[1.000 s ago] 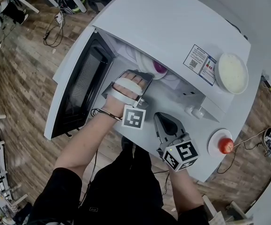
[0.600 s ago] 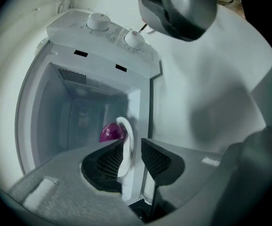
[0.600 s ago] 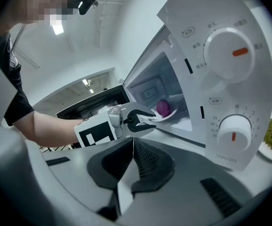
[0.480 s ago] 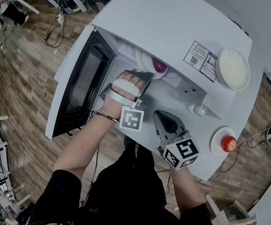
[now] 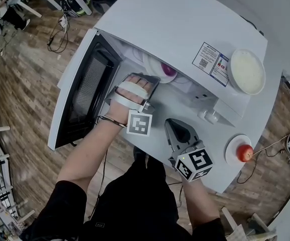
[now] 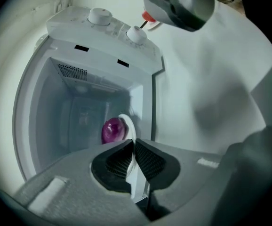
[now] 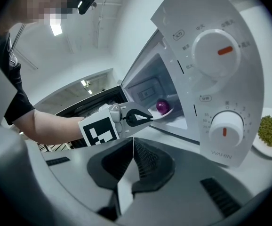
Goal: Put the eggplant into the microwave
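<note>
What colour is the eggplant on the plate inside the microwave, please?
The eggplant is glossy purple, against its white plate; the left gripper view shows it best.

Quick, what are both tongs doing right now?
Left tongs: closing on the rim of the white plate.
Right tongs: shut, holding nothing.

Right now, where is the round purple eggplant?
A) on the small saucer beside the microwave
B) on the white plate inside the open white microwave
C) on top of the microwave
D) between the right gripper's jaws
B: the eggplant lies on the white plate inside the microwave cavity, in both gripper views.
</note>
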Action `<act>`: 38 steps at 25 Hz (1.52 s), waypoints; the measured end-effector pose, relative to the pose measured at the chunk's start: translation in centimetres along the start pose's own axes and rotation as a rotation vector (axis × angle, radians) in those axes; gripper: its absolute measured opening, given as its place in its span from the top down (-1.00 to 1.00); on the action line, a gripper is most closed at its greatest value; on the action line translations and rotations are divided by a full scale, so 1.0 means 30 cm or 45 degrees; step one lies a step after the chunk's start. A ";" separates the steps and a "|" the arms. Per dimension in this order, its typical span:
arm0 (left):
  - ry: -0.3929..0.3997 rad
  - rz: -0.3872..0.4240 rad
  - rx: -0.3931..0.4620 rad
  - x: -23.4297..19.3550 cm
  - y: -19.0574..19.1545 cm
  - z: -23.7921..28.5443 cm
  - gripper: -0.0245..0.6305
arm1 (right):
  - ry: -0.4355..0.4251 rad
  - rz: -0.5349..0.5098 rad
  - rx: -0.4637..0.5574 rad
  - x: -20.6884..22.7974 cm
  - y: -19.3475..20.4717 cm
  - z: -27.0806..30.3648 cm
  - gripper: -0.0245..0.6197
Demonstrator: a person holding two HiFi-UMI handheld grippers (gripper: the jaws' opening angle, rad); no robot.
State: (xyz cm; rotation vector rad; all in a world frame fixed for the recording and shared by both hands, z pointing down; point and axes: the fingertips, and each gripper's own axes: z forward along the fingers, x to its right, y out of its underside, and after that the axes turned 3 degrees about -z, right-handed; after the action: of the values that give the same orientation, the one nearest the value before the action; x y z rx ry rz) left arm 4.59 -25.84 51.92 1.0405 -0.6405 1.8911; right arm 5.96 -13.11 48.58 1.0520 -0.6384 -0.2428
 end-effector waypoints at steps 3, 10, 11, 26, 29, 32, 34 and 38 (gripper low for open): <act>0.002 -0.001 -0.008 -0.021 -0.003 0.021 0.85 | 0.011 0.008 0.004 0.015 -0.001 -0.007 0.88; 0.075 -0.037 -0.017 -0.034 -0.007 0.082 0.84 | 0.019 0.026 0.013 0.041 -0.013 -0.008 0.87; 0.117 -0.069 -0.005 -0.018 -0.013 0.087 0.84 | 0.021 0.030 0.016 0.045 -0.016 -0.008 0.88; 0.211 -0.258 0.001 -0.023 -0.003 0.094 0.63 | 0.016 0.015 0.012 0.010 -0.026 0.007 0.87; 0.146 -0.250 -0.034 -0.050 0.026 0.075 0.59 | 0.021 0.008 0.015 -0.014 -0.030 -0.001 0.88; 0.125 -0.271 -0.069 -0.047 0.055 0.040 0.59 | 0.025 0.001 0.021 -0.050 -0.036 -0.017 0.87; 0.132 -0.336 -0.076 -0.040 0.063 0.001 0.59 | 0.031 -0.005 0.027 -0.075 -0.042 -0.034 0.87; 0.146 -0.452 -0.067 -0.036 0.056 -0.096 0.59 | 0.043 -0.015 0.038 -0.132 -0.059 -0.074 0.88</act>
State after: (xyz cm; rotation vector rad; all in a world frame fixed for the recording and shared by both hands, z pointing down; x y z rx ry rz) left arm 2.26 -24.99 49.45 0.9356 -0.4063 1.6016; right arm 4.33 -10.45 44.82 1.0869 -0.6073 -0.2255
